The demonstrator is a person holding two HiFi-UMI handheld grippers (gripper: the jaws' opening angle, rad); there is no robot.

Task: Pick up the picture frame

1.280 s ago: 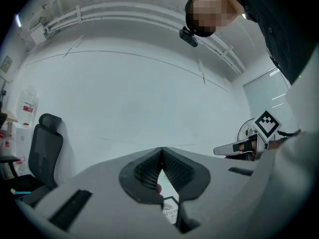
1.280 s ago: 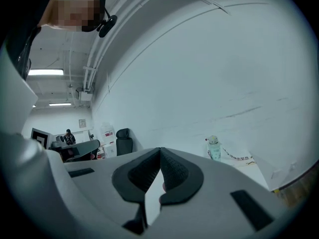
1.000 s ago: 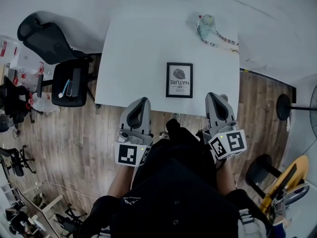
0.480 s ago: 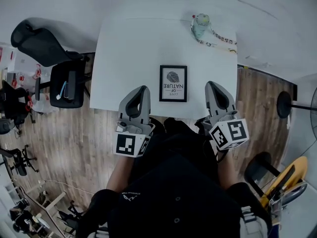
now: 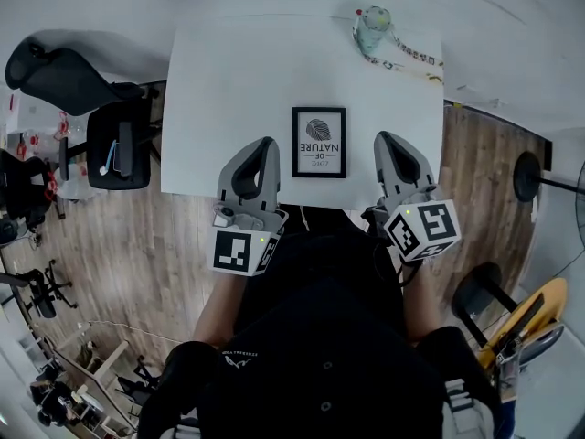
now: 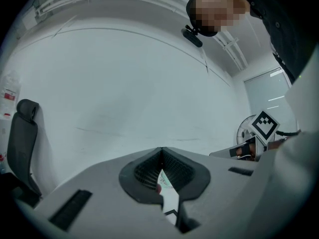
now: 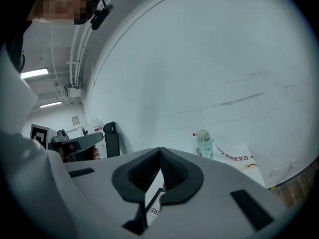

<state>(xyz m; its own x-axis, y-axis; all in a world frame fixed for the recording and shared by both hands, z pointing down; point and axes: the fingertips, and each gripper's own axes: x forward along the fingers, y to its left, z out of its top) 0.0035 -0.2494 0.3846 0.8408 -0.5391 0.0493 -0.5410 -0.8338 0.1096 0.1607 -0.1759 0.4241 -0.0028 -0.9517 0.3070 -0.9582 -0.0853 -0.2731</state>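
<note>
A black picture frame (image 5: 319, 142) with a white print lies flat on the white table (image 5: 238, 80), close to its near edge. My left gripper (image 5: 266, 143) is shut and empty, just left of the frame over the table's edge. My right gripper (image 5: 384, 138) is shut and empty too, a little right of the frame. In the left gripper view the closed jaws (image 6: 162, 151) leave only a slit, with a corner of the frame (image 6: 172, 214) showing through it. The right gripper view shows its closed jaws (image 7: 160, 152) and a piece of the frame (image 7: 154, 206) below them.
A pale green bottle (image 5: 371, 27) with a printed lanyard (image 5: 413, 58) stands at the table's far right corner, also seen as the bottle (image 7: 203, 143). Black office chairs (image 5: 110, 144) stand left of the table. A fan base (image 5: 526, 176) and a yellow object (image 5: 535, 323) are on the right.
Both grippers have moved forward from in front of the table to its near edge, and now flank the frame. Their jaws stay shut. The frame has not moved on the table.
</note>
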